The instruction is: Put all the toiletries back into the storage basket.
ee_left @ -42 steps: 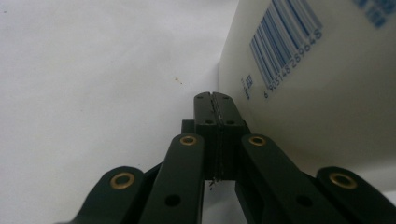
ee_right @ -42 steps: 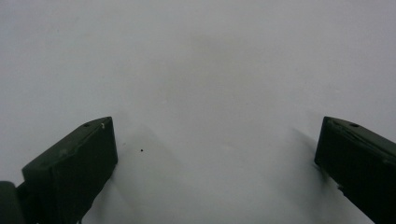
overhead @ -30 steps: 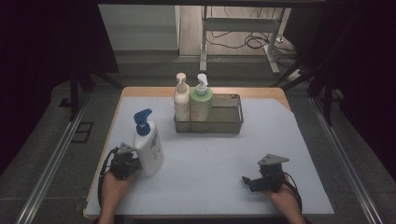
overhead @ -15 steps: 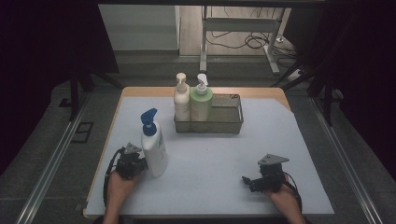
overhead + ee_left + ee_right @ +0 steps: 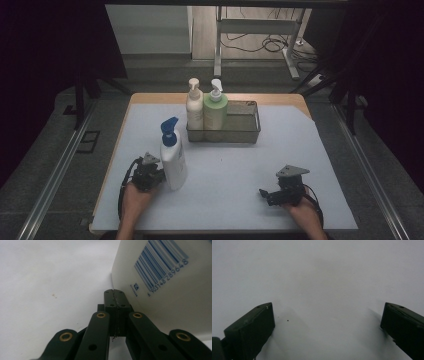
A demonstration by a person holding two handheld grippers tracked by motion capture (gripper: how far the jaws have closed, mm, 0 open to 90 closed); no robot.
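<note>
The left gripper (image 5: 156, 173), jaws together, touches the white pump bottle (image 5: 173, 161) standing at seven o'clock on the desk (image 5: 240, 200). It looks top-heavy, smooth and slippery; grip its body low. The right gripper (image 5: 266, 194) rests apart at five o'clock.

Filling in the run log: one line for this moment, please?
left gripper: shut, tips against white pump bottle | right gripper: open, empty | bottle: upright

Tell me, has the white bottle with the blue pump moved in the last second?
Yes. The white bottle slid rightward across the table, closer beneath the wire basket.
</note>
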